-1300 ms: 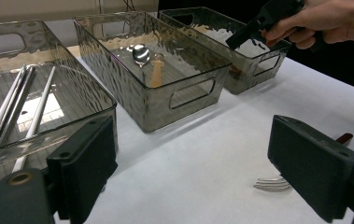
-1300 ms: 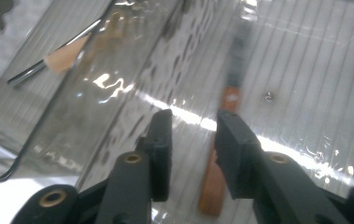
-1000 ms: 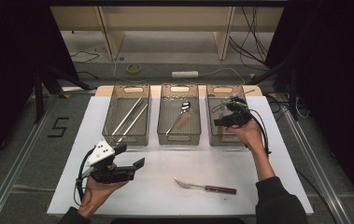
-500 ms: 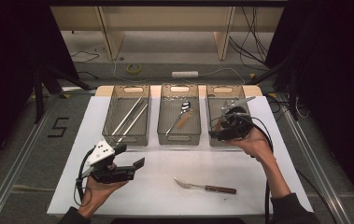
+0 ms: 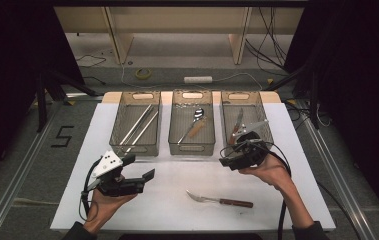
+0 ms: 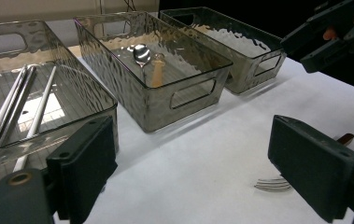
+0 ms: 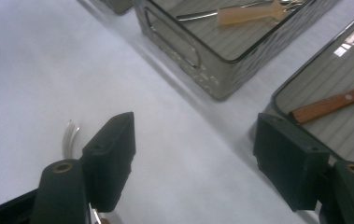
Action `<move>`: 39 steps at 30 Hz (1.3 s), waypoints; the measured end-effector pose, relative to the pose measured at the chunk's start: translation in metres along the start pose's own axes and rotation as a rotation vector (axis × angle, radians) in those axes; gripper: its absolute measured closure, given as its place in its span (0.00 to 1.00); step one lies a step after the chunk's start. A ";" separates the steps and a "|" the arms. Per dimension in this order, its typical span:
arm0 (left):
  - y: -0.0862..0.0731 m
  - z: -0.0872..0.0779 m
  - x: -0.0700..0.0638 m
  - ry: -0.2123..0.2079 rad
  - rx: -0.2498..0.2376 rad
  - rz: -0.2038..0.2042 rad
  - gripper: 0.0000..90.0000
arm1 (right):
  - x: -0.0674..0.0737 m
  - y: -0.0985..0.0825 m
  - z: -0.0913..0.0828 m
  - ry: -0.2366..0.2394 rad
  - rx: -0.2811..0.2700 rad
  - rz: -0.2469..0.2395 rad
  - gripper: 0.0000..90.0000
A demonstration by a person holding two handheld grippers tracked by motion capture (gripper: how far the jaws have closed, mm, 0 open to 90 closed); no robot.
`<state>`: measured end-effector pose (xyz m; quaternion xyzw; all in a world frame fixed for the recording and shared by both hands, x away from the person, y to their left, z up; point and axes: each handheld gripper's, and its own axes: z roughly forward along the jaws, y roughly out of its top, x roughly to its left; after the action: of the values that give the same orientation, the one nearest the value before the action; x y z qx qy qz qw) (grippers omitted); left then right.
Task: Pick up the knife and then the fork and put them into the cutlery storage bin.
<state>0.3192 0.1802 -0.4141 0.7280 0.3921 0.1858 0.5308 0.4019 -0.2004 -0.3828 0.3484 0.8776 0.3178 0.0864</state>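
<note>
A fork (image 5: 219, 201) with a wooden handle lies on the white table (image 5: 297, 165) near the front; its tines (image 6: 270, 184) also show in the left gripper view. My right gripper (image 5: 225, 159) hangs just in front of the right bin (image 5: 264, 125). Its jaws have just been opening and stand open with nothing between them (image 7: 195, 163). A wooden-handled knife (image 5: 237, 123) lies in that bin. At the front left, my left gripper (image 5: 141, 167) rests open and empty in the hand, its pads (image 6: 86, 168) wide apart.
Three clear bins stand in a row at the back. The left bin (image 5: 124, 145) holds metal chopsticks (image 5: 138, 125), and the middle bin (image 5: 177, 145) holds a spoon (image 5: 193, 122) with a wooden handle. Cables trail from both grippers.
My right gripper has drawn back from over the right bin toward the front of the table, and its jaws have widened. The knife stays in the bin. The left gripper has not moved.
</note>
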 end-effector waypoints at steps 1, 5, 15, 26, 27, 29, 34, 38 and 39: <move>0.000 0.000 0.000 0.001 0.001 0.000 0.16 | 0.001 -0.001 0.000 0.000 0.010 -0.006 0.33; 0.000 0.000 0.000 -0.001 -0.002 0.000 0.16 | 0.006 -0.003 0.001 0.008 0.023 -0.031 0.30; 0.000 -0.001 0.000 -0.002 -0.004 0.000 0.16 | 0.023 -0.012 0.005 0.044 0.113 -0.102 0.30; 0.000 0.000 -0.001 -0.003 0.000 0.007 0.16 | 0.036 -0.033 0.018 0.077 0.248 -0.142 0.36; 0.000 0.000 -0.001 -0.003 0.001 0.007 0.16 | 0.037 -0.034 0.018 0.080 0.254 -0.144 0.37; 0.000 0.000 -0.001 -0.003 0.001 0.006 0.16 | 0.040 -0.036 0.019 0.083 0.271 -0.159 0.40; 0.000 0.000 -0.001 -0.003 0.001 0.007 0.16 | 0.045 -0.043 0.024 0.086 0.310 -0.191 0.46; 0.000 0.000 -0.001 -0.003 0.002 0.008 0.16 | 0.047 -0.049 0.028 0.097 0.331 -0.199 0.51; 0.000 0.000 -0.001 -0.003 0.002 0.008 0.16 | 0.048 -0.050 0.029 0.103 0.338 -0.206 0.53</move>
<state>0.3185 0.1797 -0.4141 0.7303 0.3887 0.1865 0.5298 0.3493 -0.1820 -0.4330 0.2496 0.9527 0.1730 0.0139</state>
